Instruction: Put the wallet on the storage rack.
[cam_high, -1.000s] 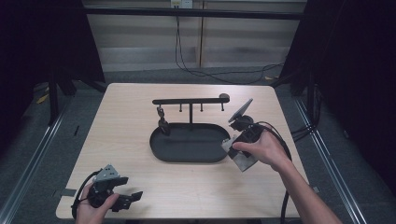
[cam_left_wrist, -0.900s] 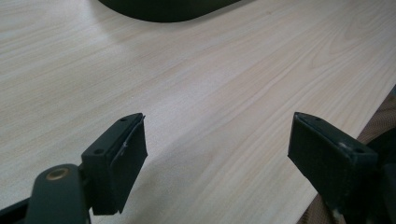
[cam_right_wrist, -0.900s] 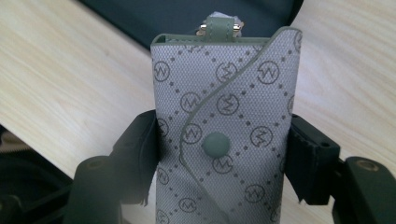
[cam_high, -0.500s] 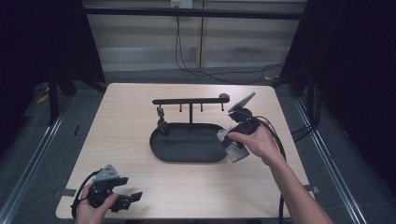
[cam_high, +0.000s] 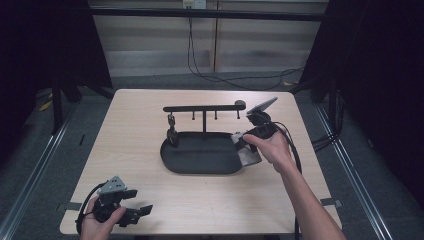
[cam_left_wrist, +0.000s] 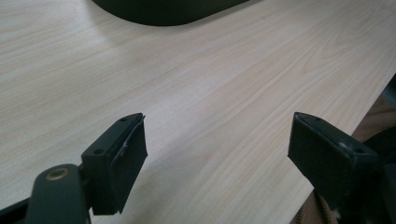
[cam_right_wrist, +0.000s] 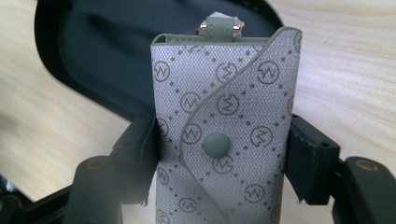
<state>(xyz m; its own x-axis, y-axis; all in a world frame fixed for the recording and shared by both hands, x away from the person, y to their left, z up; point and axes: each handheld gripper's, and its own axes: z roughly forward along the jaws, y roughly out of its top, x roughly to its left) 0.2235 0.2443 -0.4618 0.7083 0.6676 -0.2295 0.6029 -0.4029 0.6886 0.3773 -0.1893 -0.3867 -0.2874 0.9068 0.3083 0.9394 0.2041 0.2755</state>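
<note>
My right gripper (cam_right_wrist: 219, 154) is shut on a grey patterned key pouch (cam_right_wrist: 224, 126) with a green snap button and a green strap at its top. In the high view that pouch (cam_high: 248, 156) hangs over the right end of a black oval tray (cam_high: 200, 159), with the right gripper (cam_high: 248, 141) just above it. A black stand with a horizontal bar (cam_high: 200, 108) and small hooks rises from the tray's back; a dark item (cam_high: 172, 134) hangs at its left. My left gripper (cam_high: 137, 212) rests open near the table's front left corner, its jaws wide apart over bare wood (cam_left_wrist: 215, 135).
The light wooden table (cam_high: 130, 145) ends close behind the left gripper at the front edge. Cables trail from both grippers; the right one loops beside the tray (cam_high: 292, 145). Dark floor and metal rails surround the table.
My right hand has carried the pouch up and leftward, from beside the tray's right edge to over its right end. The left gripper has stayed put.
</note>
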